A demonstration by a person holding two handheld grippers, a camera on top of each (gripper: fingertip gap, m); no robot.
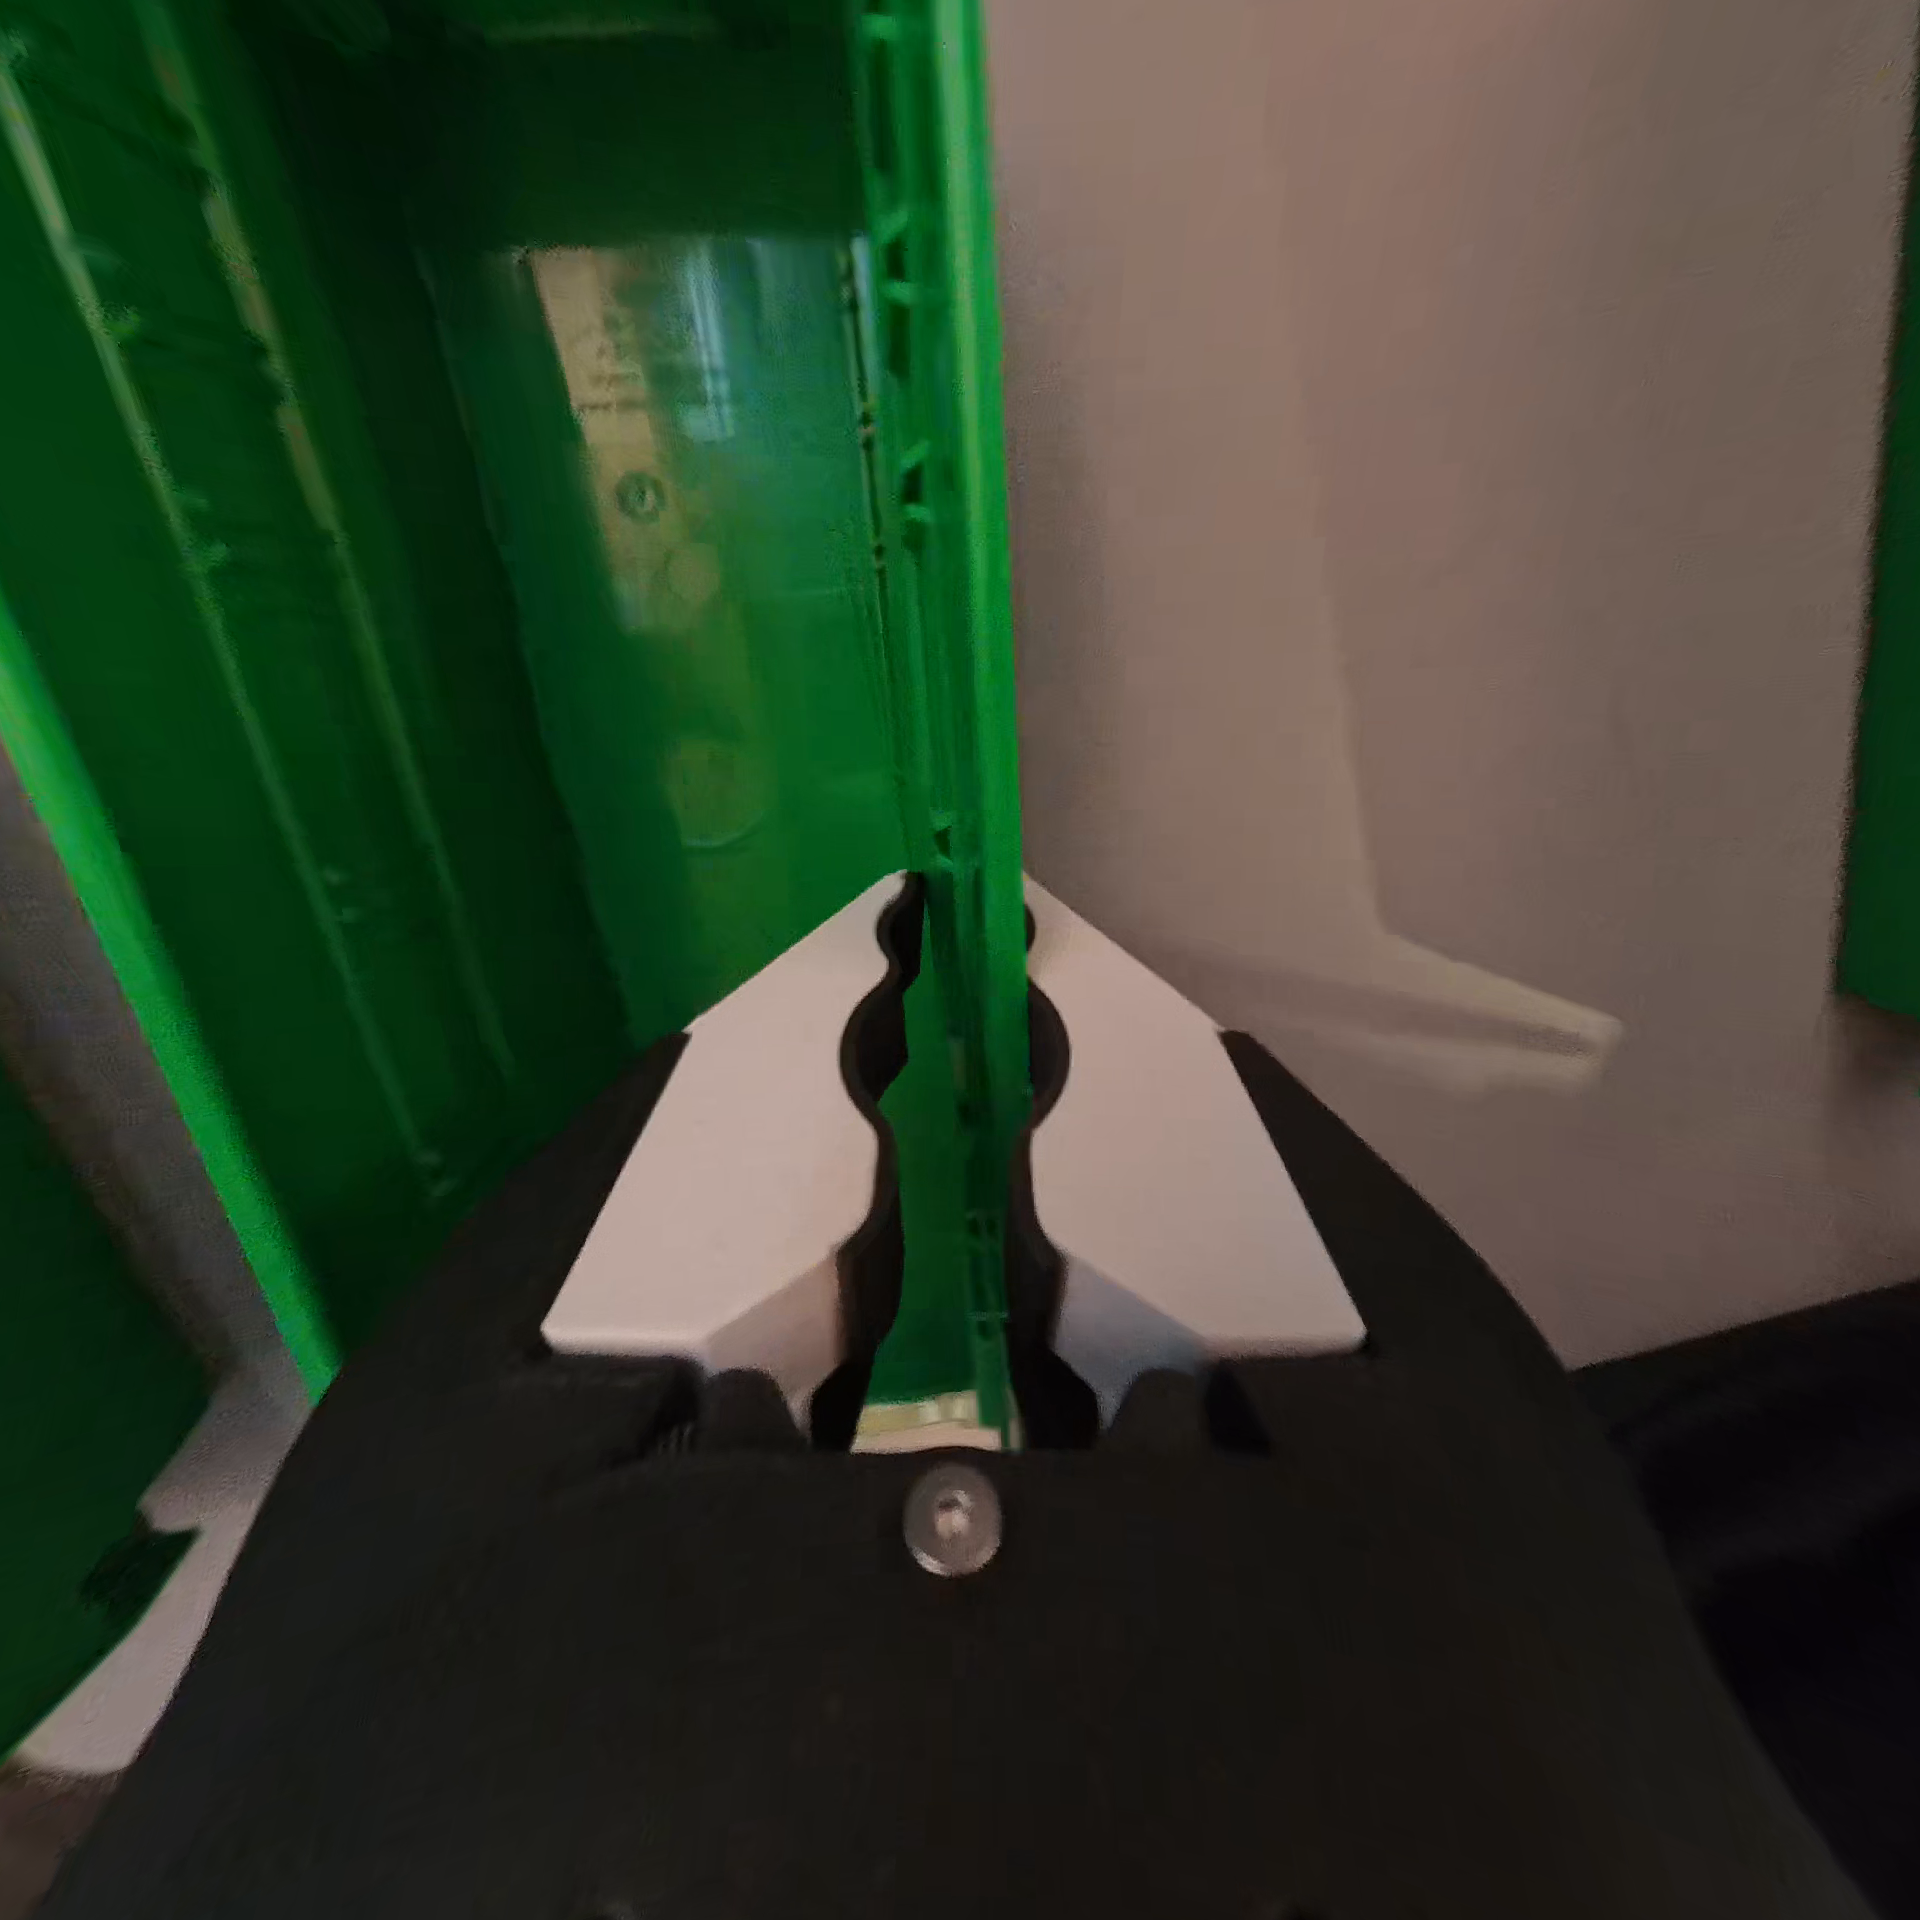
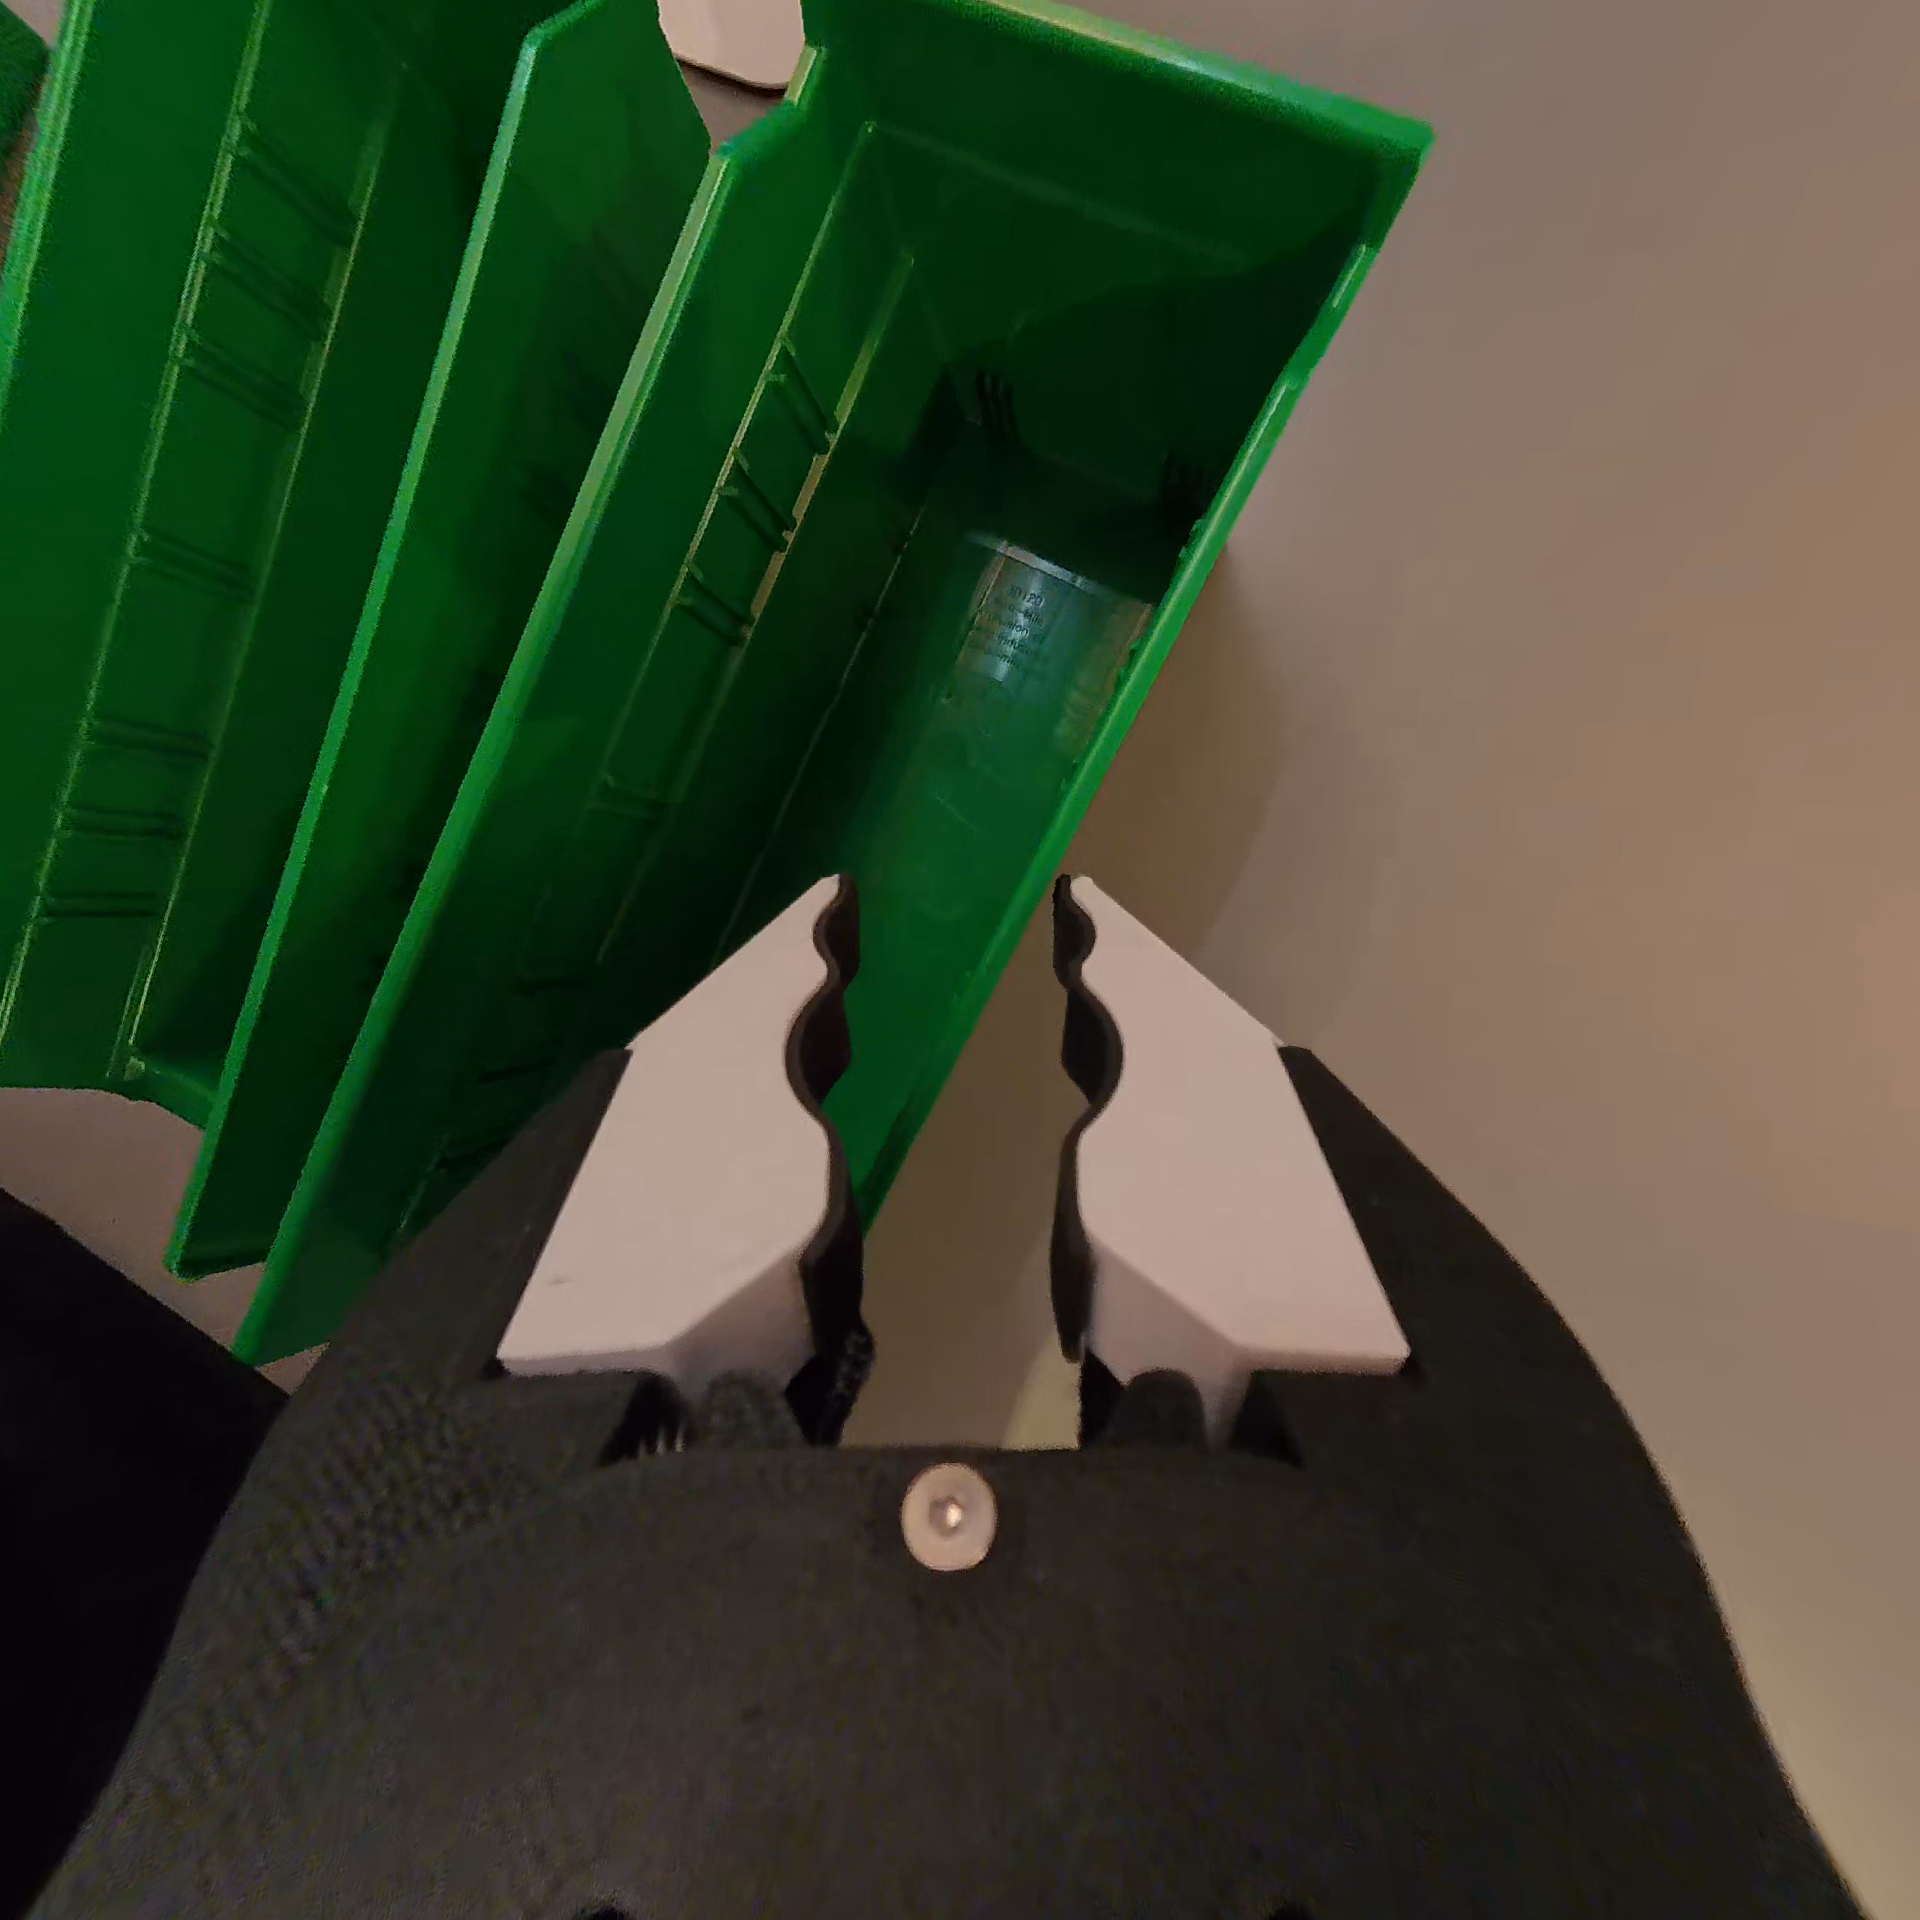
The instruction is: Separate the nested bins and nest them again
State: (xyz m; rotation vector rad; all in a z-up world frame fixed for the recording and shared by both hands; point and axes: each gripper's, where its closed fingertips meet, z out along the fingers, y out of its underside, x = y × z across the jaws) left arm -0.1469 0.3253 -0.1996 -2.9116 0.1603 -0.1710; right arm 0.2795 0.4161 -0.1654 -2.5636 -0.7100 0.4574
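Note:
My left gripper (image 1: 961, 894) is shut on the right side wall (image 1: 971, 520) of a long green bin (image 1: 675, 520), whose open inside fills the left of the left wrist view. In the right wrist view, two green bins lie side by side on a pale table: one on the left (image 2: 208, 520) and one on the right (image 2: 935, 468). My right gripper (image 2: 951, 894) is open, with the right bin's right wall (image 2: 997, 935) running between its jaws. The fingers (image 2: 727, 1091) do not pinch it.
Green bin parts show at the right edge (image 1: 1886, 623) and lower left (image 1: 83, 1455) of the left wrist view. A white shape (image 2: 727, 42) sits at the top edge between the bins. Dark patches lie at lower right (image 1: 1766, 1558) and lower left (image 2: 83, 1403). The pale table (image 2: 1558, 727) stretches right.

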